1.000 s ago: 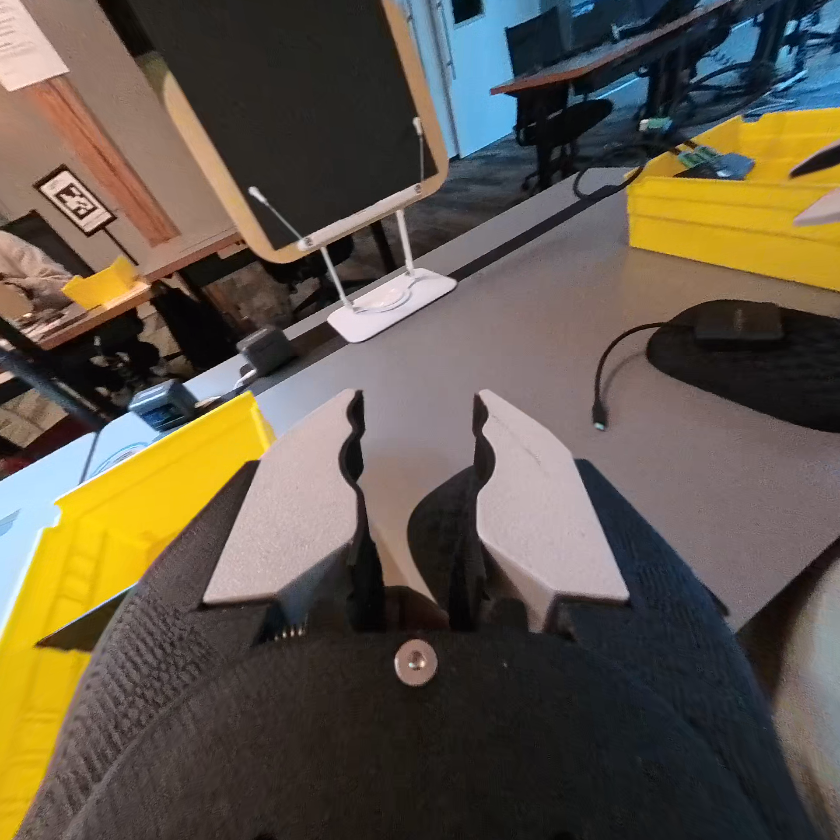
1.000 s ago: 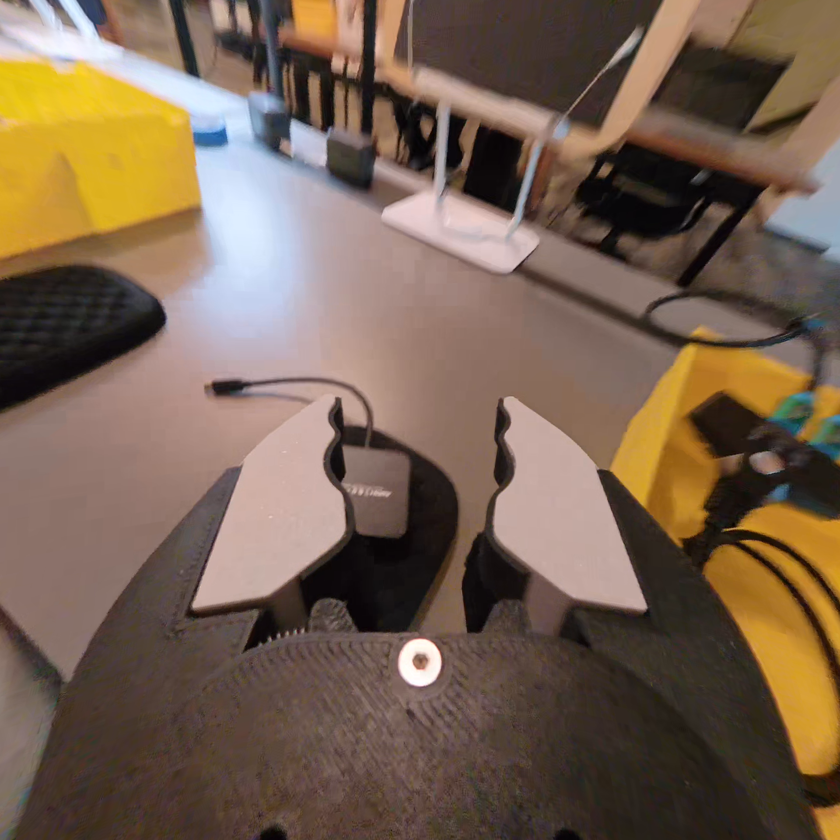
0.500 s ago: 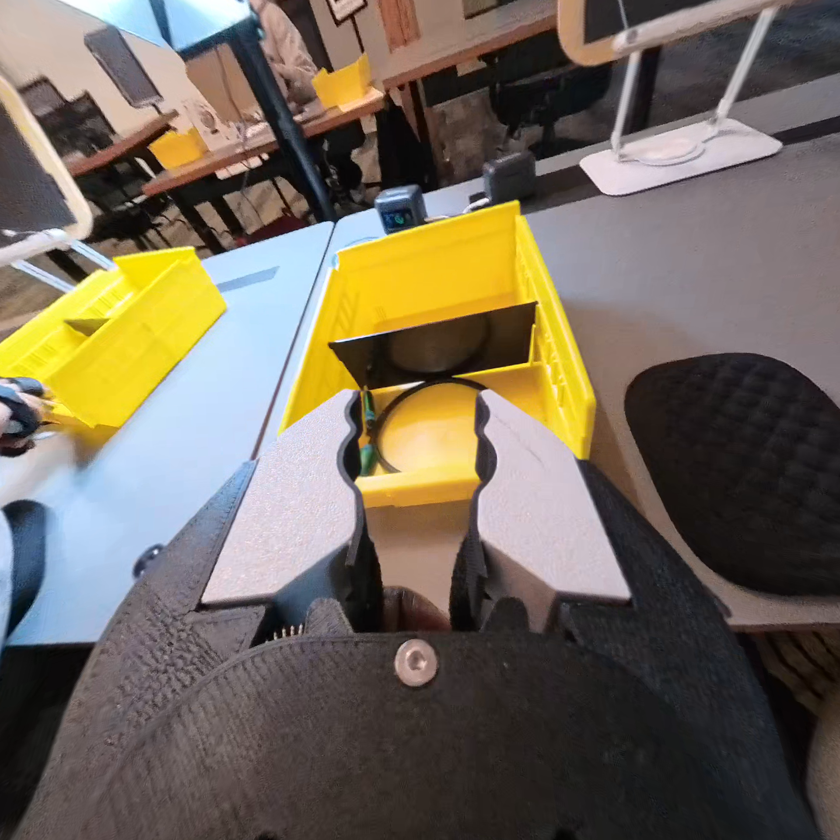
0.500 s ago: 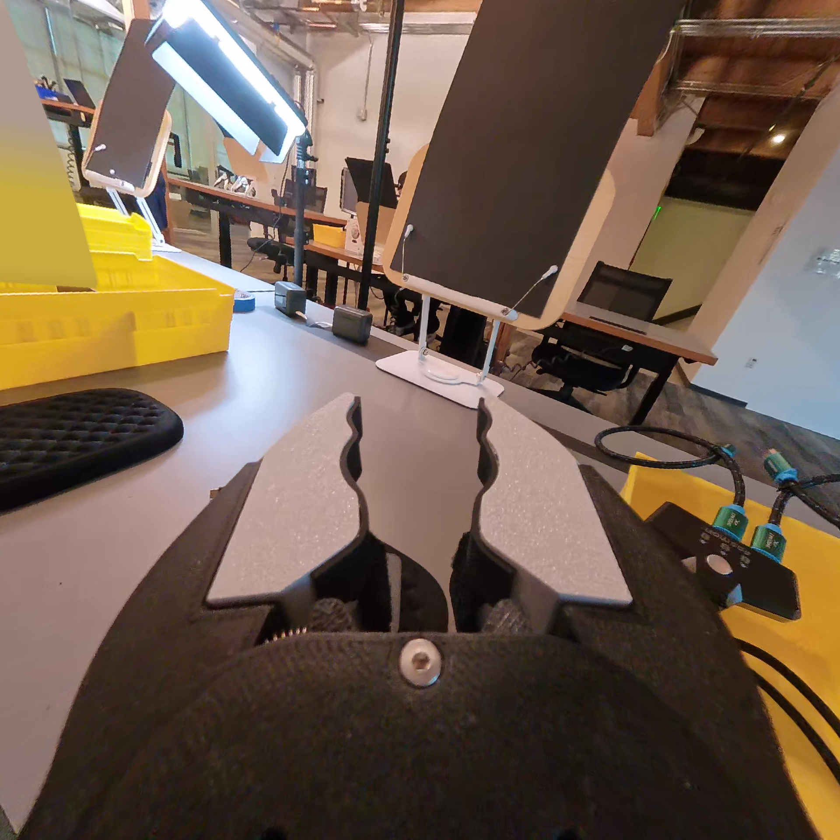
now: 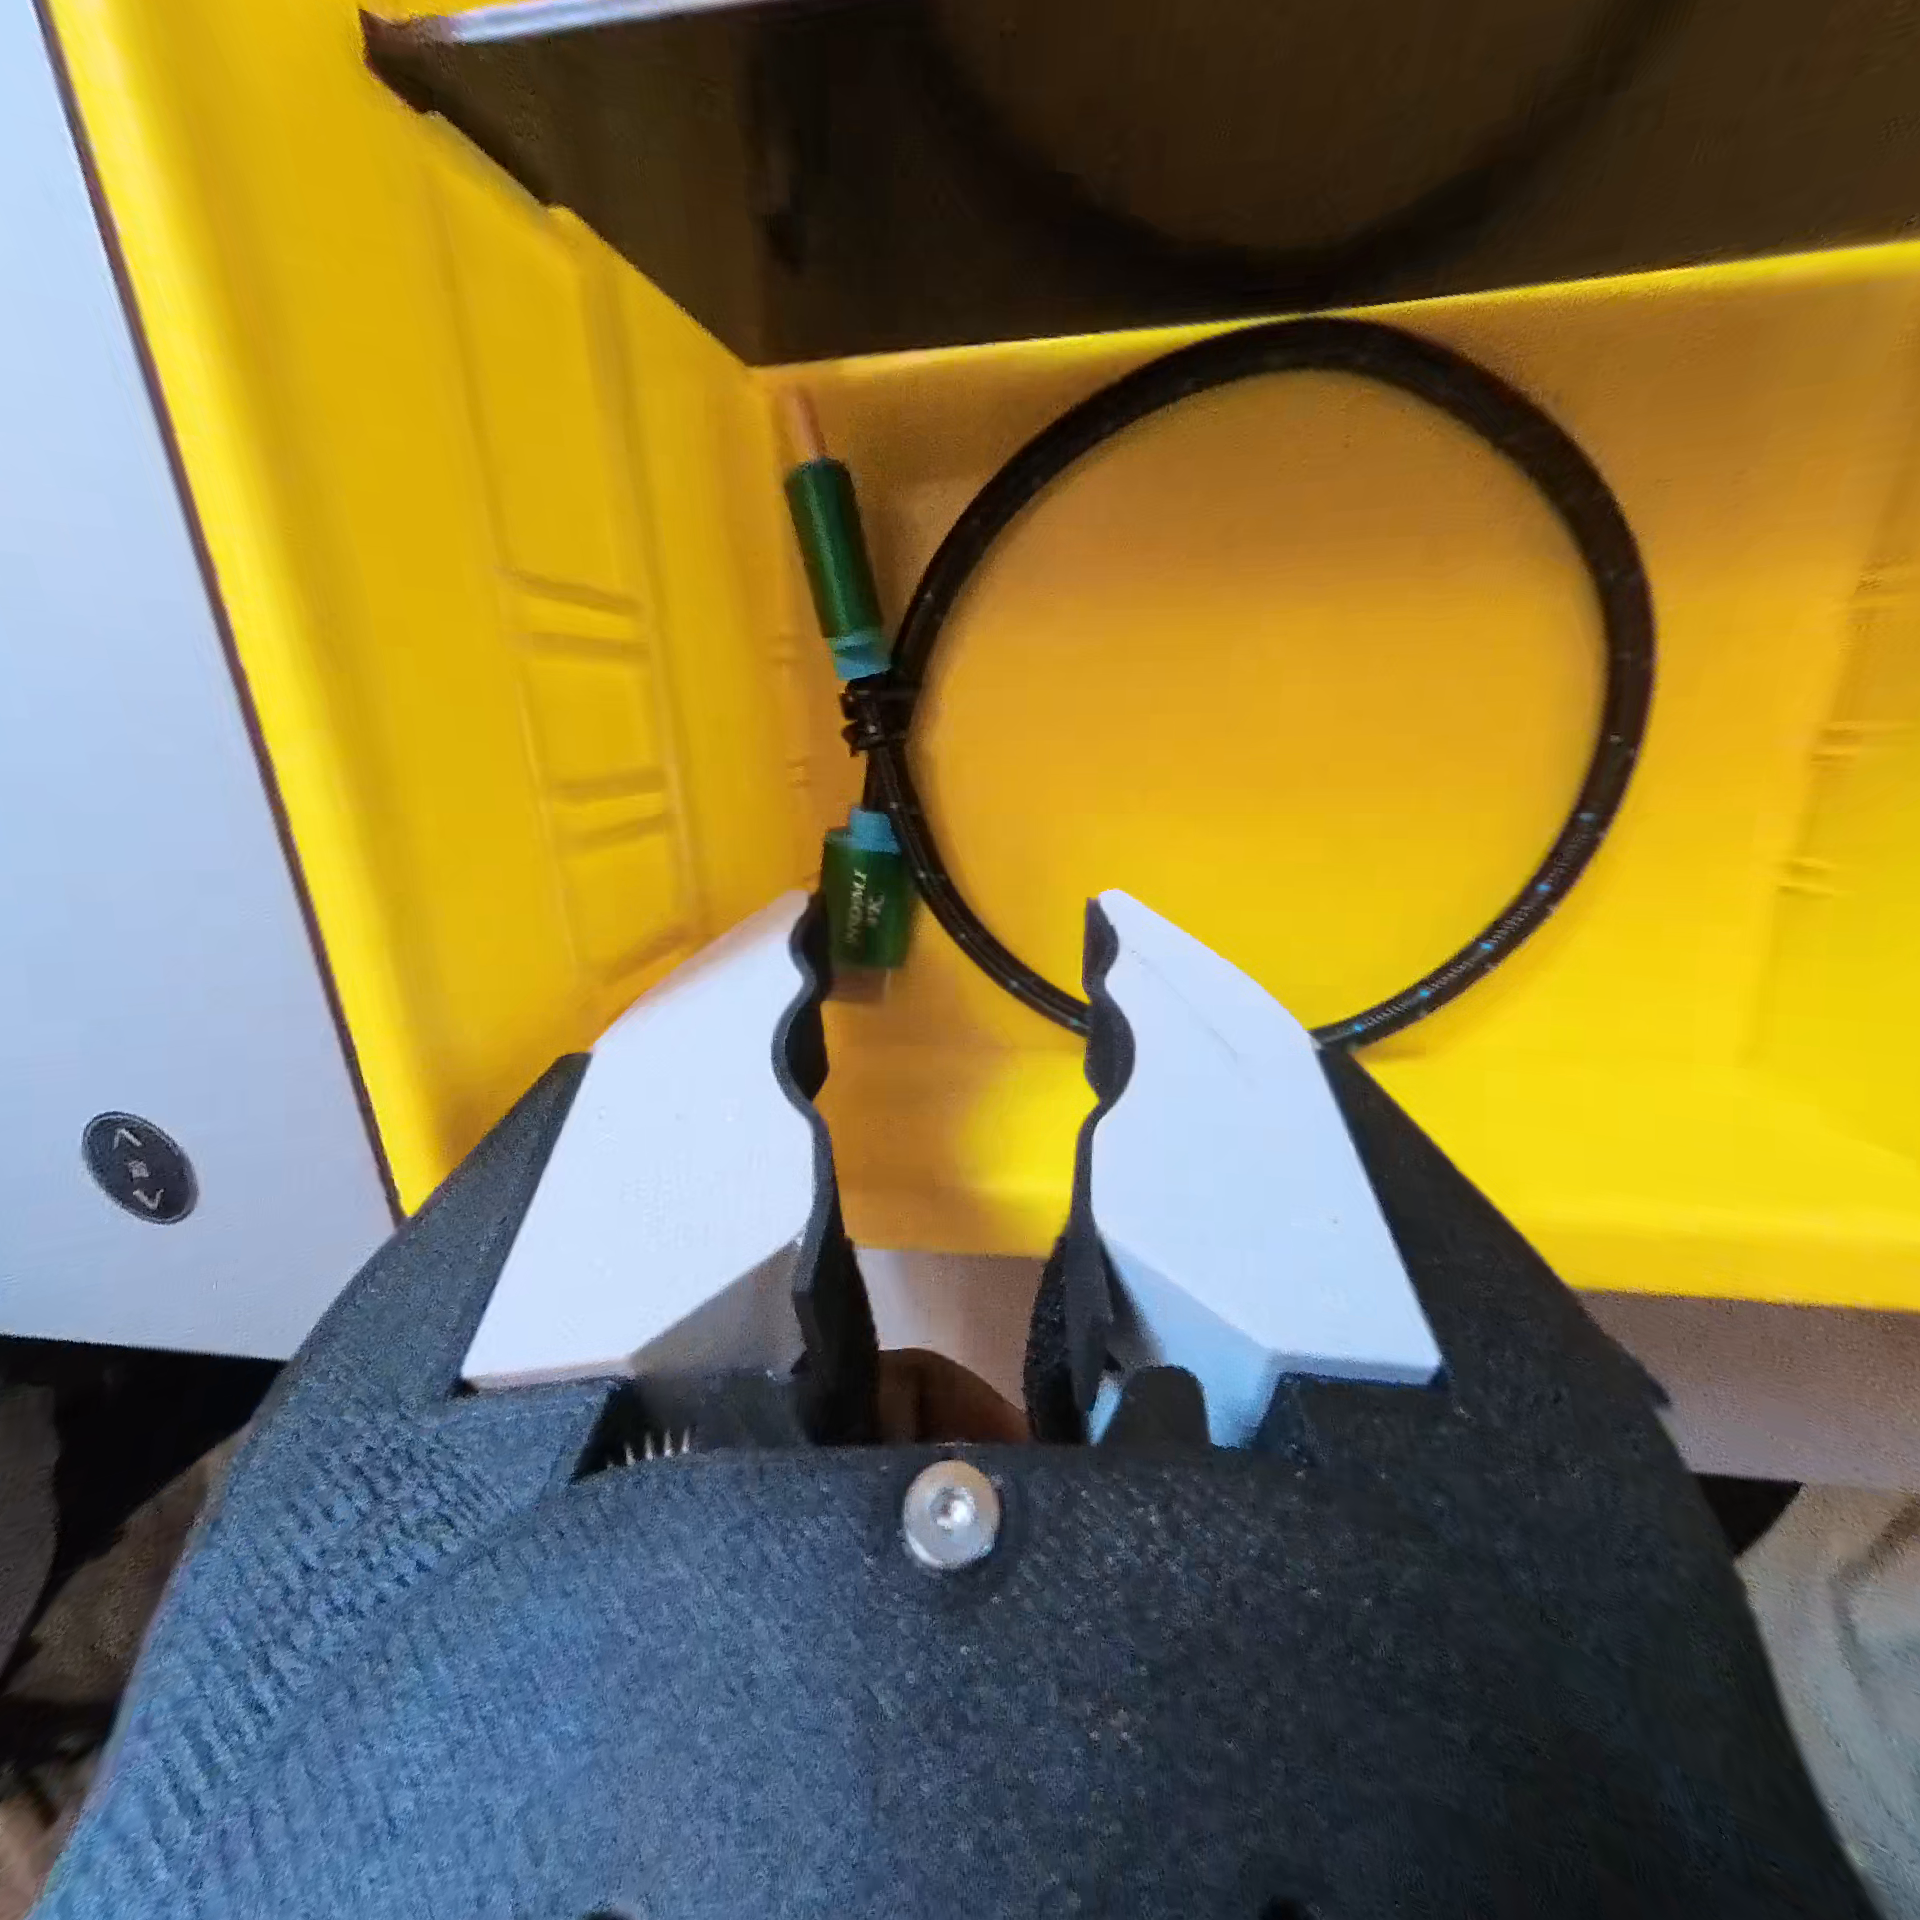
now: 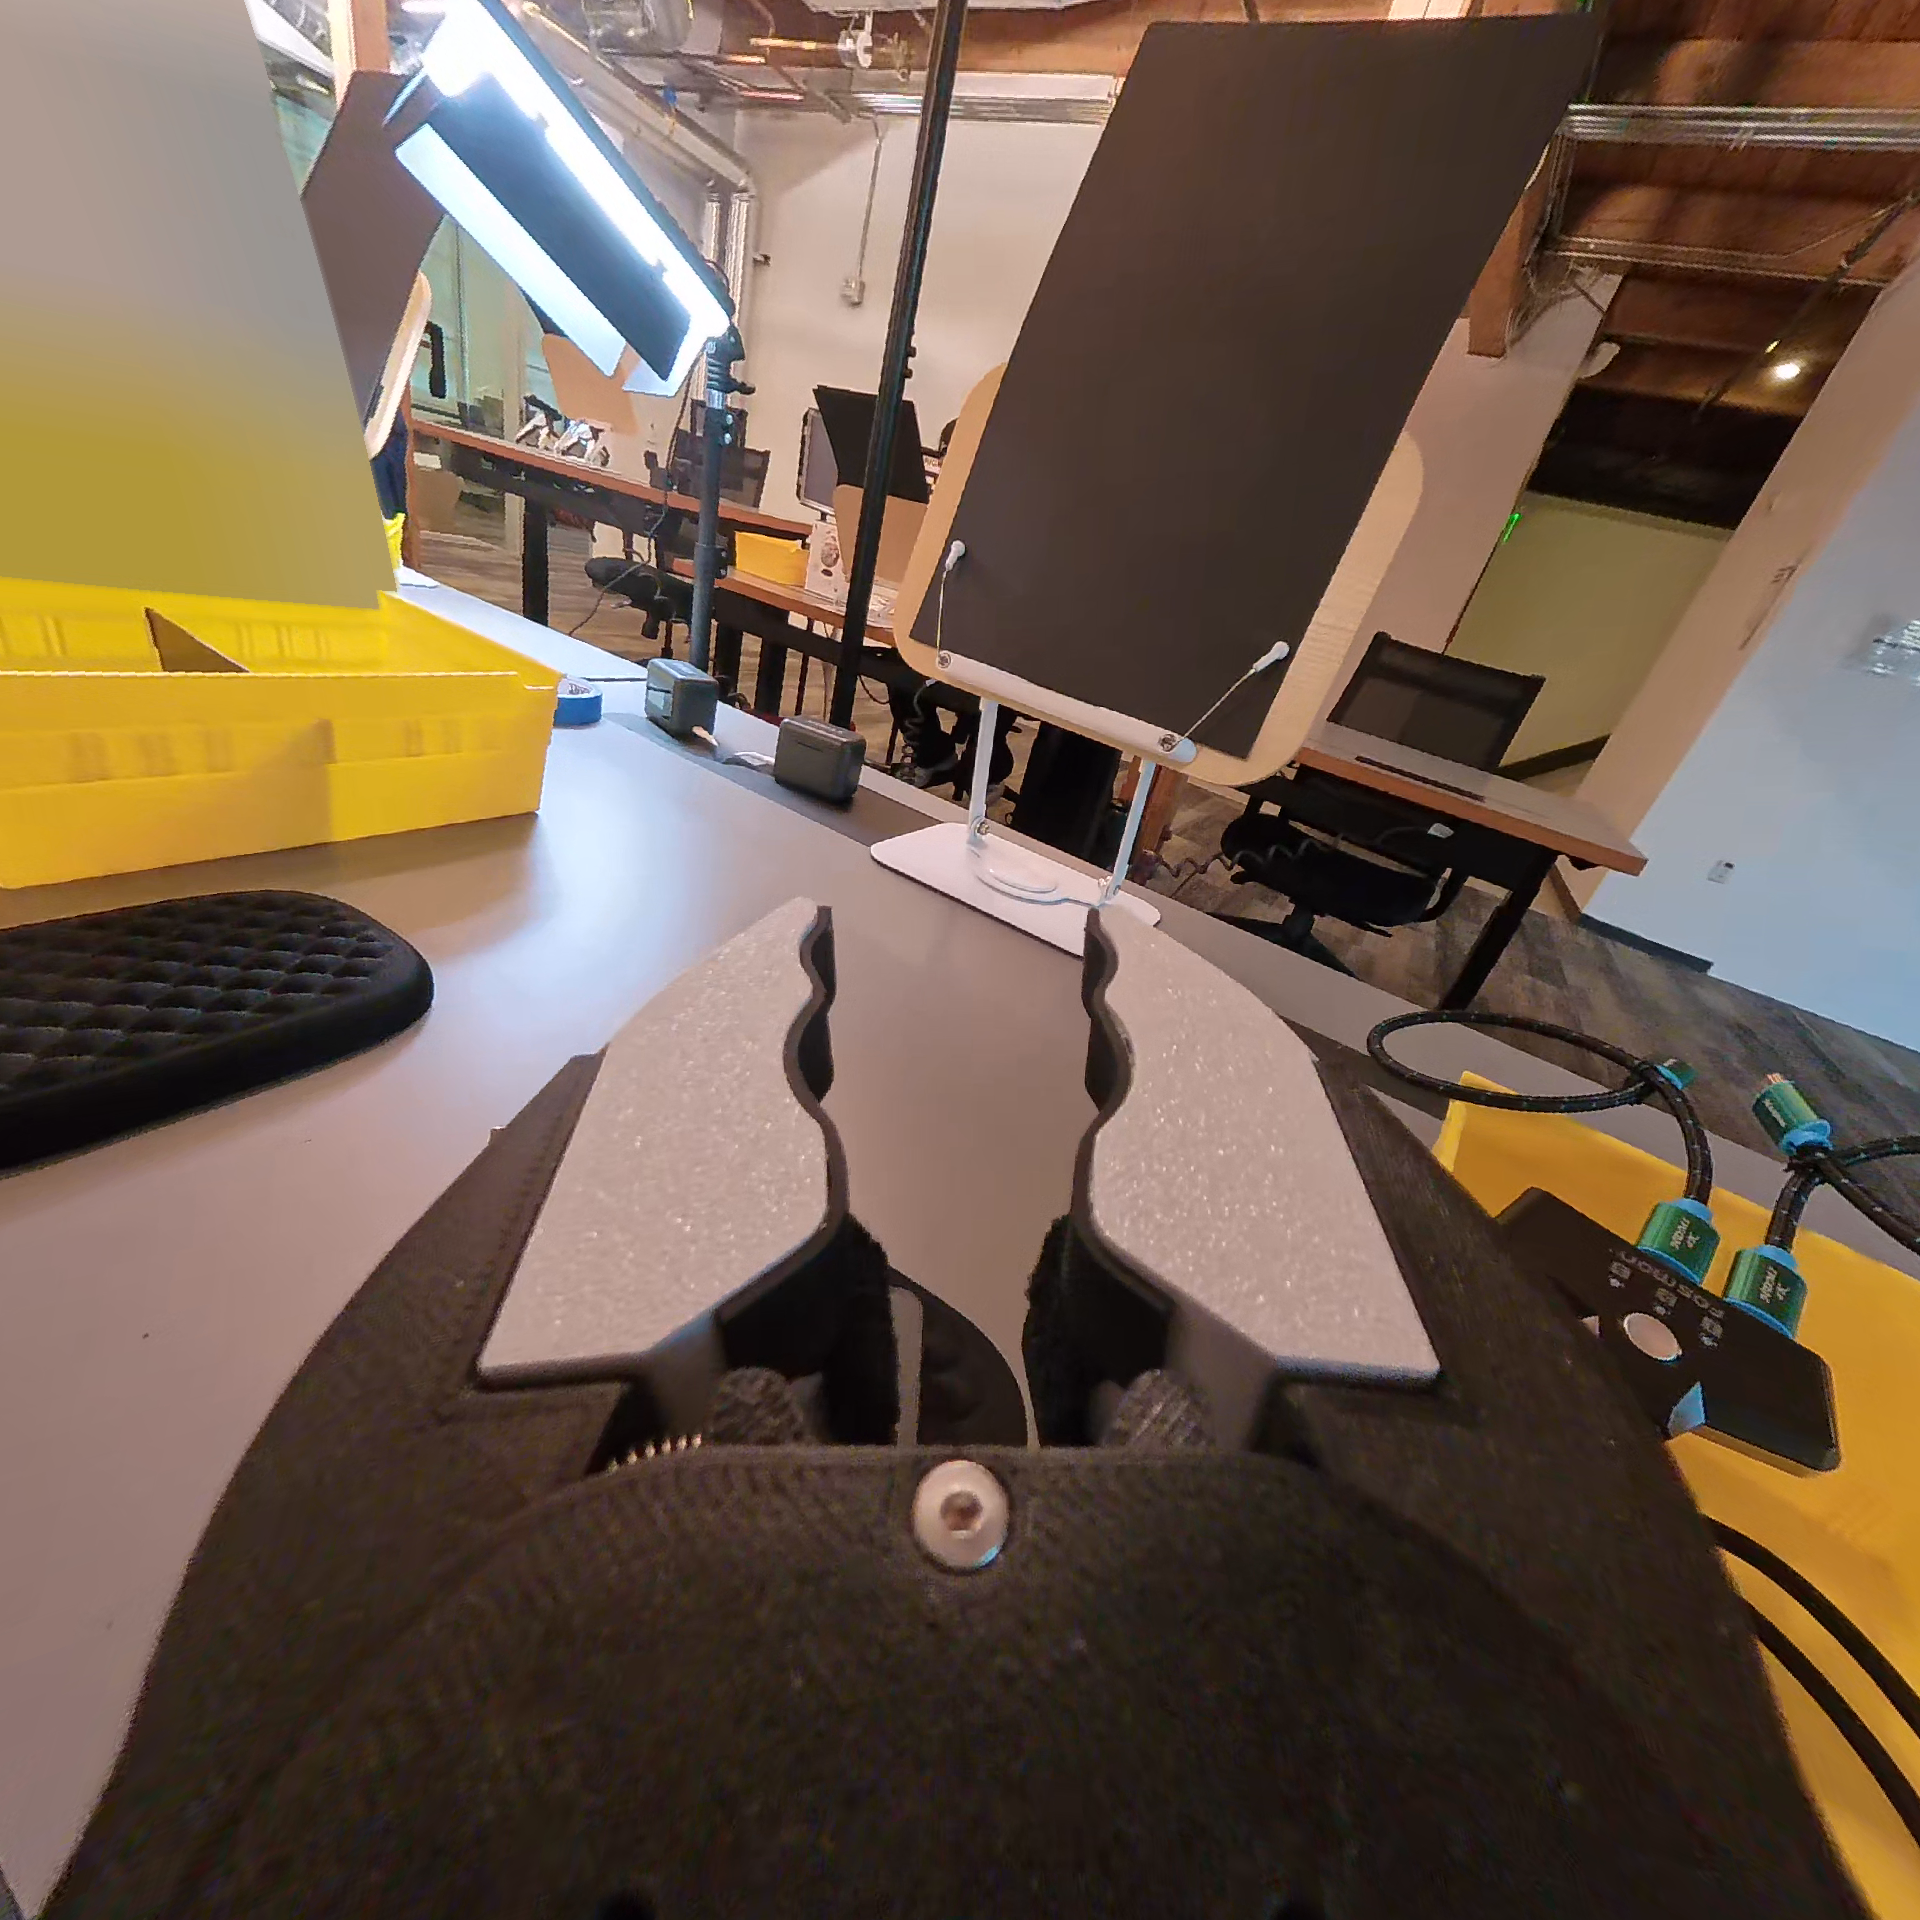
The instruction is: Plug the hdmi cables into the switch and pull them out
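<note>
In the left wrist view a coiled black braided HDMI cable with two green plugs lies in the front compartment of a yellow bin. My left gripper is open and empty just above it, its left fingertip next to the nearer green plug. In the right wrist view my right gripper is open and empty above the grey table. To its right a black HDMI switch lies in a second yellow bin, with two green plugs seated in it.
A black padded mat lies left on the table, with the first yellow bin behind it. A dark panel on a white stand stands at the far edge. A black divider crosses the bin in the left view. Left tips to right tips: about 60 centimeters. Between my right fingertips and the black HDMI switch there is roughly 25 centimeters.
My left gripper has swung left and dropped down into the yellow bin, close over the coiled cable. My right gripper has lifted its view from the table and now holds nearly still.
</note>
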The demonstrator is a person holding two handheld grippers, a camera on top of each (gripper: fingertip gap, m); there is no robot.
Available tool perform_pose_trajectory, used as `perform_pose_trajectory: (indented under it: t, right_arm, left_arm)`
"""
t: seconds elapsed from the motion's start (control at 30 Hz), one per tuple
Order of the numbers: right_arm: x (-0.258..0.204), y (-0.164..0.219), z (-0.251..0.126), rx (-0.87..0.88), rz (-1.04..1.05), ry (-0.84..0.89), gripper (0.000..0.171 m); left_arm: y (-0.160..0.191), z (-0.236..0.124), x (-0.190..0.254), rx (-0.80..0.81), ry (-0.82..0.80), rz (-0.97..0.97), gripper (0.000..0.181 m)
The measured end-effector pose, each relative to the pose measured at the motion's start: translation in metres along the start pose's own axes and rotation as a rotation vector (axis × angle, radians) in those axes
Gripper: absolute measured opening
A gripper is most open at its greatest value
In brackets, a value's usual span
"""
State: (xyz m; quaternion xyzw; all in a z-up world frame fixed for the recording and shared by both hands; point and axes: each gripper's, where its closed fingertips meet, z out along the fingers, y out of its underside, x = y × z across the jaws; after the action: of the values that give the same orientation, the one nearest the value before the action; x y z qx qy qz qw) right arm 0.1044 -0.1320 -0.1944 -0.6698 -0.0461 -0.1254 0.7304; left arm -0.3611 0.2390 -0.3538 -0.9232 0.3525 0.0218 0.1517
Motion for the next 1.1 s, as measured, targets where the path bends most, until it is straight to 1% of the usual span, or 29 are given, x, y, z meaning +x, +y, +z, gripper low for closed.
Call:
perform_pose_trajectory:
  t: [0.2, 0.23, 0.27, 0.3, 0.33, 0.4, 0.5, 0.53, 0.73, 0.83, 0.9, 0.97, 1.03, 1.07, 1.1]
  right_arm:
    - [0.001, 0.003, 0.001, 0.000, 0.010, -0.001, 0.045]
    - [0.001, 0.003, 0.001, 0.000, 0.008, -0.001, 0.045]
    - [0.001, 0.003, 0.001, 0.000, 0.006, 0.000, 0.045]
    - [0.001, 0.003, 0.001, 0.001, 0.002, 0.002, 0.045]
    - [0.002, 0.003, 0.001, 0.002, -0.002, 0.006, 0.045]
    - [0.003, 0.002, 0.001, 0.003, -0.009, 0.013, 0.045]
    - [0.003, 0.002, 0.001, 0.005, -0.012, 0.014, 0.044]
    - [0.003, 0.002, 0.001, 0.007, -0.014, 0.014, 0.044]
    - [0.000, 0.001, 0.002, 0.014, -0.035, 0.013, 0.043]
    - [-0.001, 0.000, 0.002, 0.021, -0.039, 0.011, 0.043]
    - [-0.003, -0.002, 0.002, 0.035, -0.038, 0.004, 0.042]
    - [-0.011, -0.007, 0.003, 0.066, -0.038, -0.035, 0.043]
    - [-0.031, -0.018, 0.002, 0.144, -0.036, -0.145, 0.044]
    - [-0.044, -0.026, 0.000, 0.195, -0.027, -0.216, 0.044]
    - [-0.057, -0.033, -0.003, 0.245, -0.017, -0.289, 0.044]
  left_arm:
    - [-0.003, 0.013, -0.002, -0.056, -0.010, 0.040, 0.038]
    - [-0.001, 0.015, -0.004, -0.064, -0.016, 0.033, 0.034]
    - [-0.004, 0.017, -0.012, -0.054, -0.057, 0.031, 0.019]
    - [-0.003, 0.017, -0.013, -0.046, -0.068, 0.035, 0.014]
    - [-0.004, 0.016, -0.009, -0.023, -0.043, 0.045, 0.008]
    - [-0.009, 0.011, 0.001, 0.046, 0.015, 0.054, 0.008]
    - [-0.024, -0.009, 0.010, 0.230, 0.027, 0.061, 0.007]
    - [-0.028, -0.019, 0.011, 0.294, 0.009, 0.061, 0.007]
    - [-0.051, -0.106, 0.021, 0.748, -0.243, 0.178, 0.006]
    - [-0.057, -0.155, 0.035, 0.977, -0.414, 0.258, 0.006]
    - [-0.059, -0.192, 0.052, 1.160, -0.542, 0.328, 0.006]
    - [-0.055, -0.232, 0.077, 1.376, -0.716, 0.408, 0.006]
    - [-0.047, -0.263, 0.115, 1.565, -0.863, 0.527, 0.006]
    - [-0.043, -0.272, 0.137, 1.636, -0.892, 0.584, 0.006]
    - [-0.041, -0.278, 0.160, 1.697, -0.886, 0.639, 0.006]
